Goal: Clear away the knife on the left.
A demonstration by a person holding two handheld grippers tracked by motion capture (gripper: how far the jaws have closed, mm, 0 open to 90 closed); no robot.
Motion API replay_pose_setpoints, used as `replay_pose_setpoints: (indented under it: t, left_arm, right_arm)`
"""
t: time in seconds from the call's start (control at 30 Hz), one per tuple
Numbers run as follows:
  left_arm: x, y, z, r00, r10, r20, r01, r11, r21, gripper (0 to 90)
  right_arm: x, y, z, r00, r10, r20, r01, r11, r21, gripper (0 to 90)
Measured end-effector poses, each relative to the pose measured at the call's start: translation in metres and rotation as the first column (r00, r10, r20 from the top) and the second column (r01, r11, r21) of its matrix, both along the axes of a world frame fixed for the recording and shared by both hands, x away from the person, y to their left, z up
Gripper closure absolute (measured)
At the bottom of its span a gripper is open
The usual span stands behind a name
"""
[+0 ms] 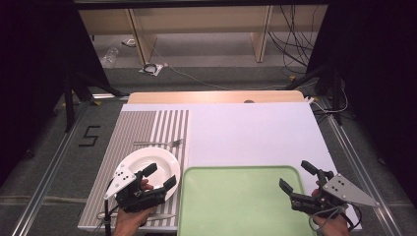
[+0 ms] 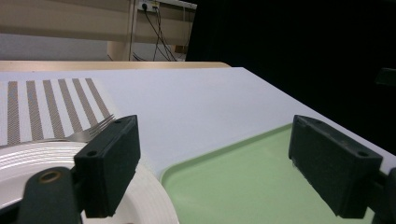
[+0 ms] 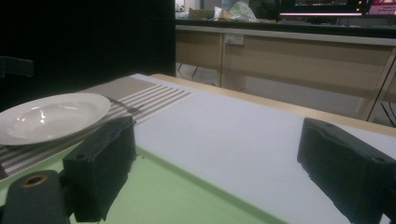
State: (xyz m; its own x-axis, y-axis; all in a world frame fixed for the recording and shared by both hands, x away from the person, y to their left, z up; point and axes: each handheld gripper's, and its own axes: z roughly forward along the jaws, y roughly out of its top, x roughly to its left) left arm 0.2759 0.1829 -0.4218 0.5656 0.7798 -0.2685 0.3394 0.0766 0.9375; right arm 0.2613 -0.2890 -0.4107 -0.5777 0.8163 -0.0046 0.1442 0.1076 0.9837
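Glossy round white plate [image 1: 147, 162], striped placemat [image 1: 133, 129].

You've got one white plate [image 1: 147, 164] on one striped placemat [image 1: 142, 129]. One fork [image 1: 160, 143] just beyond the plate, one more piece of cutlery [image 1: 160, 216] on the plate's near side, type unclear. One green tray [image 1: 241, 201] right of the plate. Two grippers: left gripper [image 1: 160, 177] over the plate, right gripper [image 1: 297, 177] at the tray's right edge, two jaws each, nothing between them.
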Motion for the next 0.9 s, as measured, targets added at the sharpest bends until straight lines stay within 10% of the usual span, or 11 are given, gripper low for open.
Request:
replay_pose_setpoints:
  t: [0.9]
  left_arm:
    - [-0.0004, 0.0083, 0.0076, 1.0000, -0.001, -0.003, 0.001, 0.9986, 0.053, 16.8]
  right_arm:
    - [-0.0006, -0.0011, 0.0010, 0.9998, -0.008, 0.017, 0.008, 1.000, -0.006, 12.7]
